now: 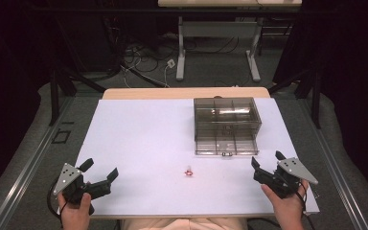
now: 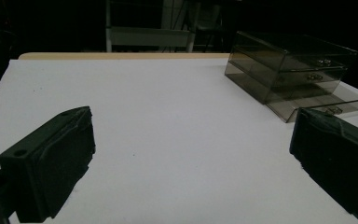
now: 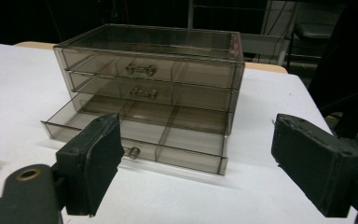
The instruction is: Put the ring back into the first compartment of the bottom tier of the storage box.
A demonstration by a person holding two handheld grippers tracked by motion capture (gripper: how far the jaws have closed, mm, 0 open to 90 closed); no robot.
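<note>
- Your left gripper [image 1: 99, 175] sits low over the near left corner of the white table [image 1: 139, 139]; its fingers [image 2: 51, 163] are spread wide, with nothing between them.
- Your right gripper [image 1: 267, 166] sits at the near right edge, its fingers [image 3: 95, 158] also wide apart and holding nothing.
- The smoky clear drawer box [image 1: 226, 122] stands on the far right part of the table, just ahead of the right gripper. Its bottom drawer [image 3: 135, 140] is pulled out; the two above are closed.
- A small pink-and-clear object [image 1: 189, 171] lies on the table between the grippers, just in front of the open drawer and apart from it.
- You can read no label or writing on the box or the small object.
</note>
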